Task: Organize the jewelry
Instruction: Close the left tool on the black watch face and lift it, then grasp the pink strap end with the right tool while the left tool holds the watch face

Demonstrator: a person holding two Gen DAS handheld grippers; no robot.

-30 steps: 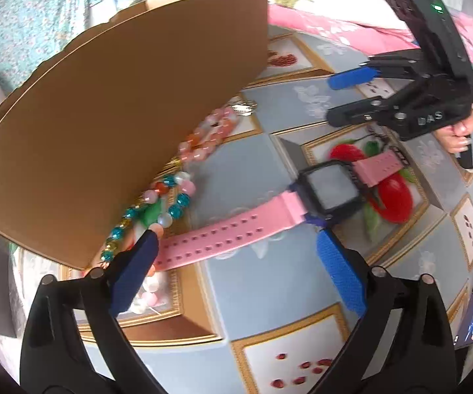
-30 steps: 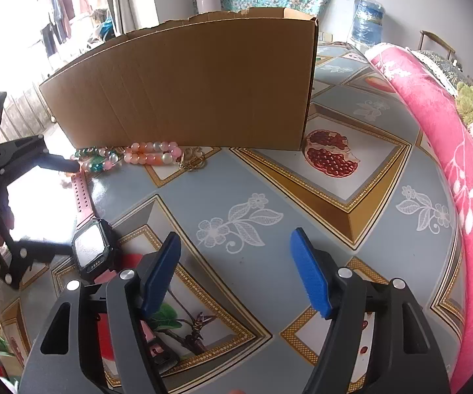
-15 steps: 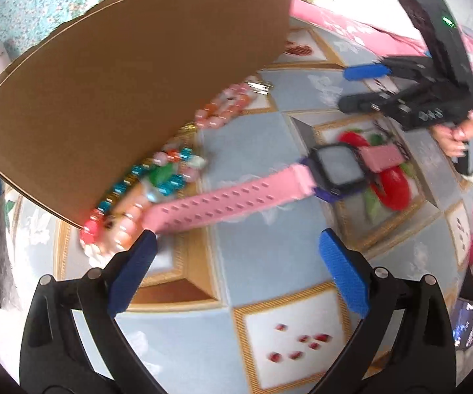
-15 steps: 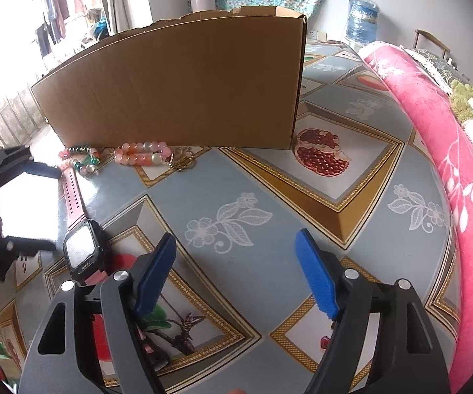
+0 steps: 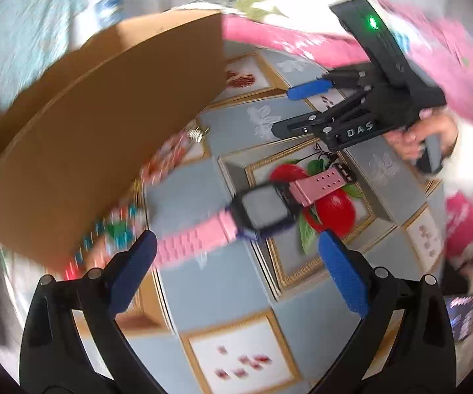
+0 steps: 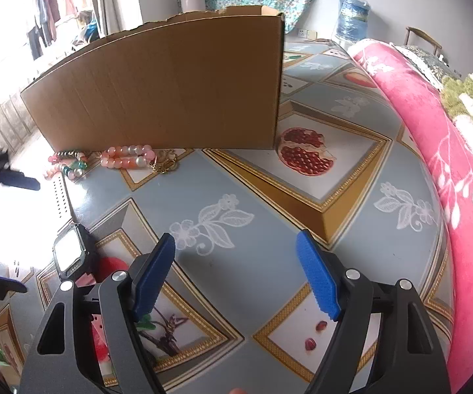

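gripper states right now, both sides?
Left gripper: open, empty, above the pink watch.
Right gripper: open, jaws just widened, nothing between them.

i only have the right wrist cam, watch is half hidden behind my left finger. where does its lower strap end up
Observer: The left wrist view shows the short pink strap lying flat on the cloth's red fruit print, its buckle end toward the right gripper.
Operator: is the right gripper touching it
Observer: No. The right gripper hangs apart from the watch, jaws open with nothing between them.
Operator: and the left one
Observer: The left gripper is open too; the long pink strap runs between its fingers, and neither pad presses it.
Operator: beads by the box clear
Observer: That view is blurred there; the bead bracelets sit against the cardboard box.
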